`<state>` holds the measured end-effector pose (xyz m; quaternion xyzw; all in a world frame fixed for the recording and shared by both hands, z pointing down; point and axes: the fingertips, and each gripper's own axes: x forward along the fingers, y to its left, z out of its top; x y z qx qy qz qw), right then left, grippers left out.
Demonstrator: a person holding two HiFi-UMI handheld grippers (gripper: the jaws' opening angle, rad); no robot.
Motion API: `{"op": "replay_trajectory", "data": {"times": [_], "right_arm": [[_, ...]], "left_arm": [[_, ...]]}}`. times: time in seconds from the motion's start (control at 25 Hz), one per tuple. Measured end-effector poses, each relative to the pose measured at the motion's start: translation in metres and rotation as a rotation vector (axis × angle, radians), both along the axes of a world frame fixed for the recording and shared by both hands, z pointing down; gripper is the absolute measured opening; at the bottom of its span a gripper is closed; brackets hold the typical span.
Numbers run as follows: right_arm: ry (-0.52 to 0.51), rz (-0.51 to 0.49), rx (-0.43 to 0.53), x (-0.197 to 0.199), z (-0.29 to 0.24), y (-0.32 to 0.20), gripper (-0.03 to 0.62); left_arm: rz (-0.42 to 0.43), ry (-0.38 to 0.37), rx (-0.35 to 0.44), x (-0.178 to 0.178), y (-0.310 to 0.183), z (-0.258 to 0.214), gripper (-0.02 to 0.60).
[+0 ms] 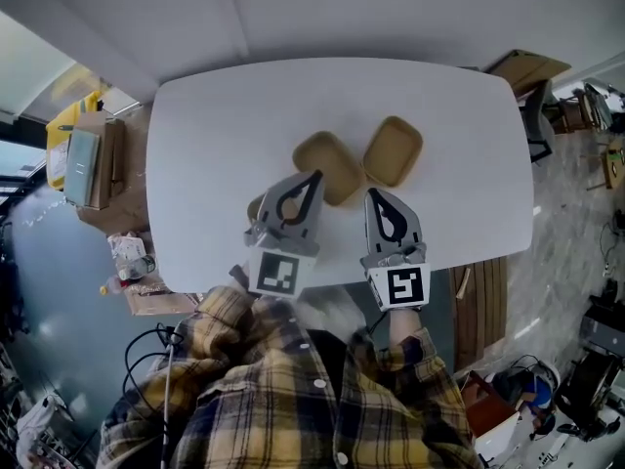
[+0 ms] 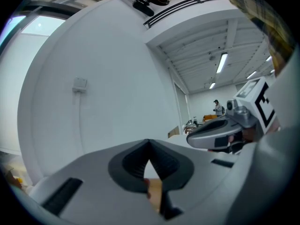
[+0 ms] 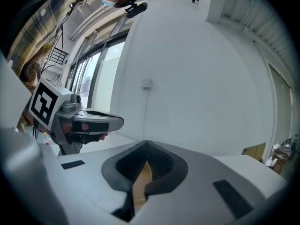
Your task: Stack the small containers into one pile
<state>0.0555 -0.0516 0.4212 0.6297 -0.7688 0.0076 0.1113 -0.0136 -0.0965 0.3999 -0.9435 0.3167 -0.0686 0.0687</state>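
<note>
two closed grippers near two tan containers.

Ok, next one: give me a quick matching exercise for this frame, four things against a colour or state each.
Things:
1. table
2. left container
3. right gripper
4. shirt

Colour or state:
A. shut, its tip pointing towards the containers
B. yellow plaid
C. white
D. tan, lying unstacked beside another like it

Pairs: 1-C, 2-D, 3-A, 4-B
</note>
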Motion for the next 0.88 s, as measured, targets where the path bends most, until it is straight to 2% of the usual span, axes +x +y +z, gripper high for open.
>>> {"op": "replay_trajectory", "data": {"times": [0.12,0.28,0.44,0.56,0.72,0.88], "right_arm": [[0.015,-0.016,-0.019,0.007,0.001,-0.008,0.015],[0.027,-0.056,0.002,0.026,-0.01,-0.014,0.015],[0.031,-0.153,0.024,0.044,-0.019,-0.021,0.015],[0.008,-0.216,0.031,0.054,-0.023,-0.025,0.015],[0.009,-0.297,0.041,0.067,-0.026,-0.026,0.015],[-0.002,-0.363,0.045,0.072,-0.026,-0.023,0.015]], "left_arm": [[-0.016,0.0,-0.014,0.007,-0.008,0.001,0.015],[-0.054,0.007,-0.006,0.027,-0.012,-0.005,0.017],[-0.163,0.027,0.012,0.042,-0.018,-0.013,0.015],[-0.259,0.027,-0.019,0.046,-0.018,-0.009,0.015],[-0.343,0.028,-0.022,0.057,-0.016,-0.008,0.016],[-0.408,0.019,0.016,0.06,-0.012,-0.015,0.015]]}}
